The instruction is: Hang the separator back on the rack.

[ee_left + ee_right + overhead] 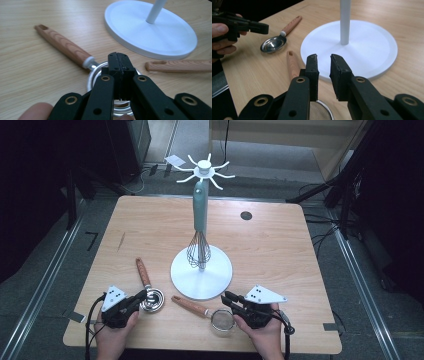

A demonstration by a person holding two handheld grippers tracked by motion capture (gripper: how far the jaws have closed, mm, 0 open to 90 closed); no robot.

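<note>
A small steel cup point(152, 300) with a wooden handle lies at the table's front left. My left gripper point(142, 295) hovers just over its rim, jaws pressed together with nothing between them point(119, 56); the cup's rim point(92, 75) shows beneath the tips. A mesh strainer point(222, 319) with a wooden handle point(292, 65) lies front centre. My right gripper point(226, 296) sits just right of it, its jaws point(324, 63) a narrow gap apart and empty, pointing at the white stand's base point(367, 47). A whisk point(199, 249) with a teal handle hangs on the stand.
The stand's round base point(220, 270) sits mid-table between both grippers, its pole rising to a crown of white hooks point(204, 169). A dark round disc point(246, 215) lies at the back right of the table. The table edge runs close behind both hands.
</note>
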